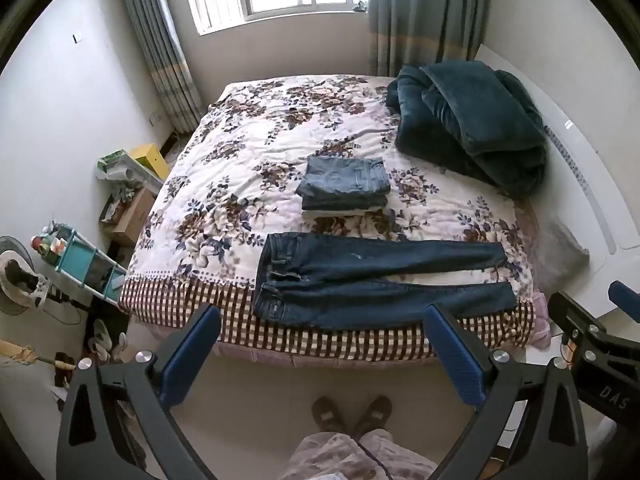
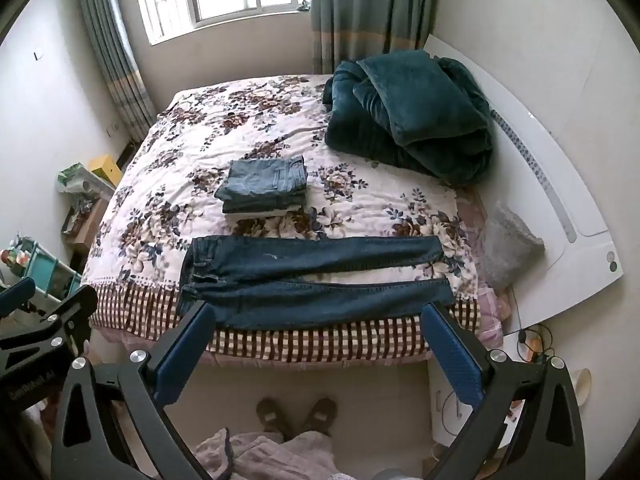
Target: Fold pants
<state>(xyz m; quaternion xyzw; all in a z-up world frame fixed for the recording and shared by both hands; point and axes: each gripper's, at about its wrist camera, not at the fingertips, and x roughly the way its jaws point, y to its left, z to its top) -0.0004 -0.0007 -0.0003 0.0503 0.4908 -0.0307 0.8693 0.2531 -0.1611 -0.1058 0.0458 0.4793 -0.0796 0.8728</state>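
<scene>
Left gripper point(image 1: 322, 350) hangs spread wide, empty, short of the bed point(image 1: 240, 332). The jeans point(image 1: 372, 276) lie flat along its near edge, legs rightward, within reach. Right gripper point(image 2: 316, 348) likewise gapes, nothing held.

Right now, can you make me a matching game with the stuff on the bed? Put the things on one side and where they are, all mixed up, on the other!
Things:
1. dark jeans
2. folded stack of jeans
3. teal blanket
4. left gripper

Places or states:
A. heaped at the far right corner of the bed, by the headboard
B. open wide, holding nothing
C. spread flat along the near edge of the bed, legs apart
D. in the middle of the bed, just behind the flat pair

Pairs: 1-C, 2-D, 3-A, 4-B
</scene>
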